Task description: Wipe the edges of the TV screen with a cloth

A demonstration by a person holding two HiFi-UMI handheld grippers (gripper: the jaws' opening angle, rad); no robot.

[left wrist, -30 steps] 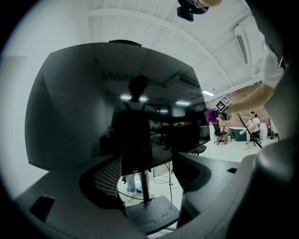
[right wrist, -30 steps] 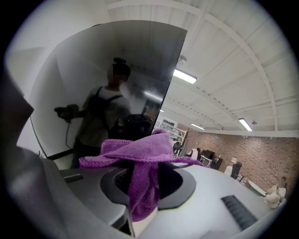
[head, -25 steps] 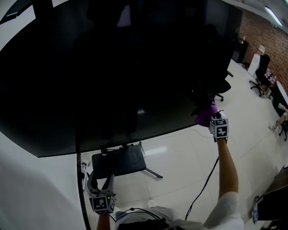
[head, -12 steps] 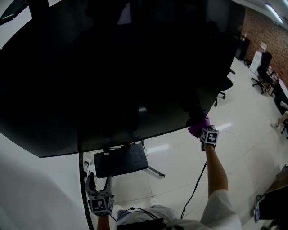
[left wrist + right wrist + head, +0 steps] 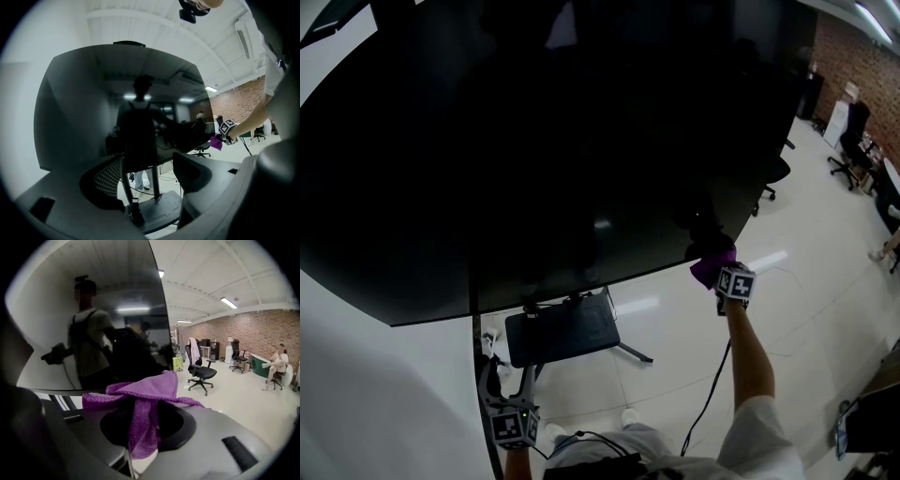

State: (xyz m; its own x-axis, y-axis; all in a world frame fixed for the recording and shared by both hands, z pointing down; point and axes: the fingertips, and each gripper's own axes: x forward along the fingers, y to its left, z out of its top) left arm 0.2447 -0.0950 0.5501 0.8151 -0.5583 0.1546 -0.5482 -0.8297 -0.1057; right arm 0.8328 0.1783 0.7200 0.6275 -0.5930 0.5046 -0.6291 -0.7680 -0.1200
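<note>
1 TV (image 5: 534,141), 1 cloth (image 5: 711,265), 2 tools, 1 stand base (image 5: 562,333) on the floor under the screen. At least 2 black office chairs (image 5: 201,373) on the floor off to the right.

R tool (image 5: 727,278): arm stretched fwd and nearly straight, bare forearm, white sleeve at the shoulder. Jaws clamped on the purple cloth, which bunches over the tips and hangs down between them in the right gripper view. Cloth sits at the TV's lower edge near its right corner and looks to be touching the edge.

L tool (image 5: 508,375): held low and close to the body, forearm barely in frame, tips pointing up toward the stand. Jaws wide apart w/ nothing in them; only the stand post and base show thru the gap in the left gripper view.
</note>
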